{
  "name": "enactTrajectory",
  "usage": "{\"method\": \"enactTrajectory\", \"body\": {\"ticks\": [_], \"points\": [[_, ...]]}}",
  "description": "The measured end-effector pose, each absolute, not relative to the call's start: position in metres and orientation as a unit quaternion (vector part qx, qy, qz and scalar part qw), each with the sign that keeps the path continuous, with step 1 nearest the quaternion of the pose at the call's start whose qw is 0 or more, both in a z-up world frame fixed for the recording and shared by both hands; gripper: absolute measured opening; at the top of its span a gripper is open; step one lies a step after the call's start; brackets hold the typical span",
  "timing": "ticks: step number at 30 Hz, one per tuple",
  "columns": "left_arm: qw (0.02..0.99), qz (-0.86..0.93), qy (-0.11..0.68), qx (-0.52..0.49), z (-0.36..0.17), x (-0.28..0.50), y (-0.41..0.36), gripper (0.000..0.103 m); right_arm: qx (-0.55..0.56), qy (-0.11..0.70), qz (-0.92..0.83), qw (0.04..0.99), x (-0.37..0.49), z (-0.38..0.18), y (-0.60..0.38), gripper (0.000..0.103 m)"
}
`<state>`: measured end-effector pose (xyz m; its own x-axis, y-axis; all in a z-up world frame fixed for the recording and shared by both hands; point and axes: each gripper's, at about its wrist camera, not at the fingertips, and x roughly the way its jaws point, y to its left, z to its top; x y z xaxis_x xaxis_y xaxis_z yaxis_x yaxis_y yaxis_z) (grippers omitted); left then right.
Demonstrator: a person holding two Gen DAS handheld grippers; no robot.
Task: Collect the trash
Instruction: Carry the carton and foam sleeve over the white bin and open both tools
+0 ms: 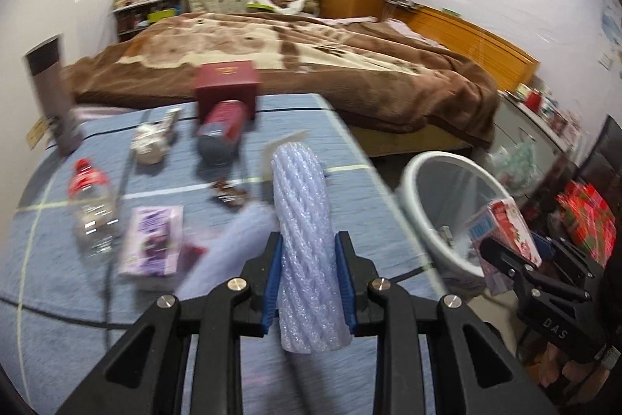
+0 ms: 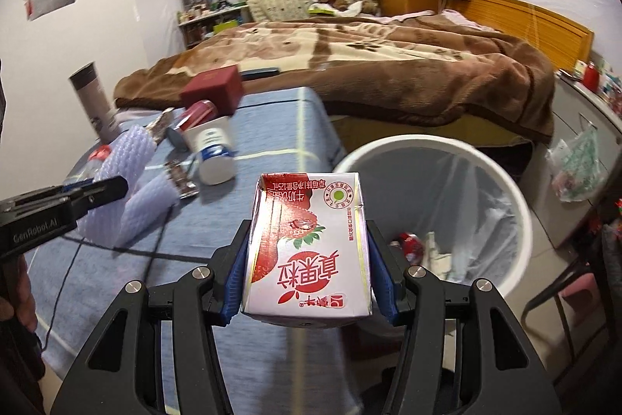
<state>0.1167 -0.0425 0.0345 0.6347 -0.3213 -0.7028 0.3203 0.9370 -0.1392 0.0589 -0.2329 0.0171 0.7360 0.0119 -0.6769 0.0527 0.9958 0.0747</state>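
Foam sleeve (image 1: 307,251) is sitting pinched in the left gripper (image 1: 308,282); right gripper (image 2: 307,282) is clamping the carton (image 2: 307,247). Both should be carried squarely over the bin (image 2: 517,220) before releasing.

The left gripper (image 1: 309,251) pinches a pale lilac foam-net sleeve (image 1: 301,220) over the blue-clothed surface (image 1: 350,150); right of it, the right gripper (image 1: 517,255) holds a strawberry milk carton (image 1: 501,228) by the white round bin (image 1: 420,181).
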Motion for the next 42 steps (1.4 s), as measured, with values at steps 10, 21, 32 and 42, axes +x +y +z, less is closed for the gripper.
{"method": "enactTrajectory", "body": {"ticks": [10, 21, 32, 42], "points": [[0.884, -0.253, 0.391, 0.030, 0.035, 0.126, -0.135, 0.028, 0.058, 0.363, -0.060, 0.928, 0.063, 0.019, -0.289, 0.055], [0.853, -0.305, 0.421, 0.040, 0.011, 0.147, -0.209, 0.028, 0.055, 0.396, -0.087, 0.913, 0.081, -0.005, -0.326, 0.055], [0.833, -0.318, 0.452, 0.035, -0.011, 0.168, -0.241, 0.054, 0.052, 0.431, -0.090, 0.896, 0.094, -0.021, -0.349, 0.057], [0.841, -0.305, 0.447, 0.023, -0.004, 0.165, -0.223, 0.065, 0.064, 0.427, -0.095, 0.897, 0.086, -0.020, -0.353, 0.063]]}}
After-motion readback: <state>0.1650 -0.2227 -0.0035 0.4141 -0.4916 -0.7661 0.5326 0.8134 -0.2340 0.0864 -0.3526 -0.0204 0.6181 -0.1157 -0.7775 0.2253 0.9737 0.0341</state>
